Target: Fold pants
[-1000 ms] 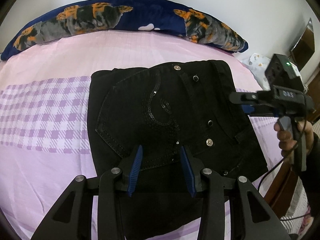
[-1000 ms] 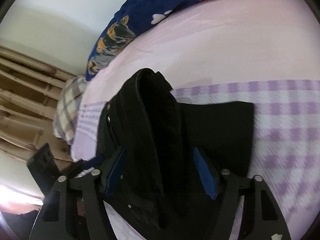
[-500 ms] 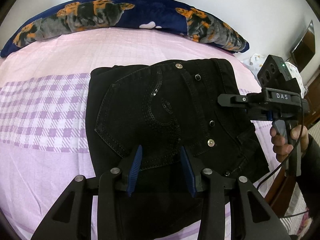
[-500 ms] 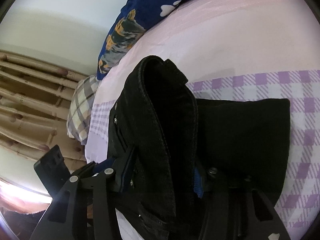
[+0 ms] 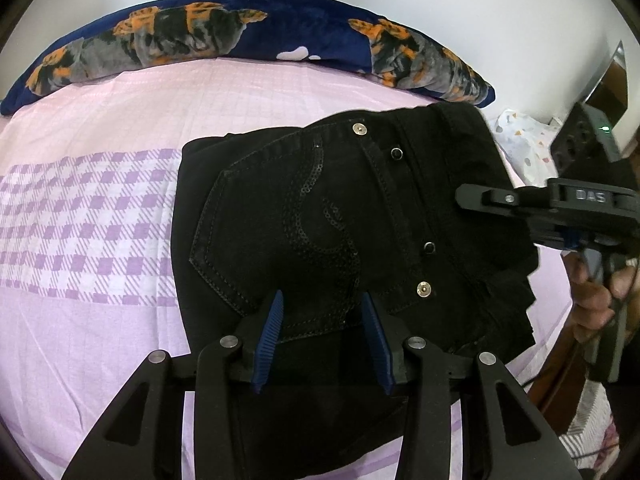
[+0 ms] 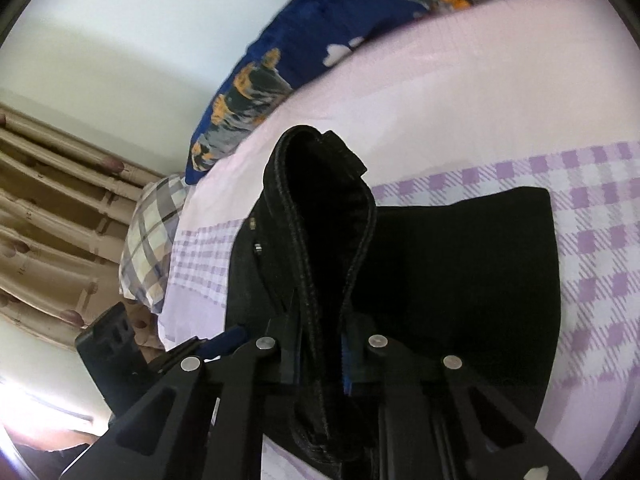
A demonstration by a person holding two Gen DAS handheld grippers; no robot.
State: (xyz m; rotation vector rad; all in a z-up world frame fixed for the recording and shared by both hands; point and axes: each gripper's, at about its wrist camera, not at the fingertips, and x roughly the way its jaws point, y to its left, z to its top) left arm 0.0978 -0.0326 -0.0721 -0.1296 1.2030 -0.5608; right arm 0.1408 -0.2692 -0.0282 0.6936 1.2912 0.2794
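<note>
Black pants (image 5: pixel 320 220) lie folded on the bed, back pocket with its sequin swirl facing up. My left gripper (image 5: pixel 324 320) hangs low over their near part. Its blue pads stand apart with bare faces, and flat fabric lies beneath and between them. My right gripper (image 6: pixel 320 344) has its jaws closing on the waistband edge (image 6: pixel 320 208), which stands up as a raised fold between the pads. In the left wrist view the right gripper (image 5: pixel 520 208) bites the pants' right edge, and a hand (image 5: pixel 592 300) holds its handle.
The pink sheet with a purple check band (image 5: pixel 80 220) covers the bed. A dark blue pillow with orange and grey print (image 5: pixel 240 40) lies along the far edge. A checked pillow (image 6: pixel 156 240) and beige curtains (image 6: pixel 48 220) are on one side, a white patterned cloth (image 5: pixel 520 140) on the other.
The right gripper's jaws went from wide apart to pinched on the waistband fold, and it rose, lifting that edge. The left gripper stayed put.
</note>
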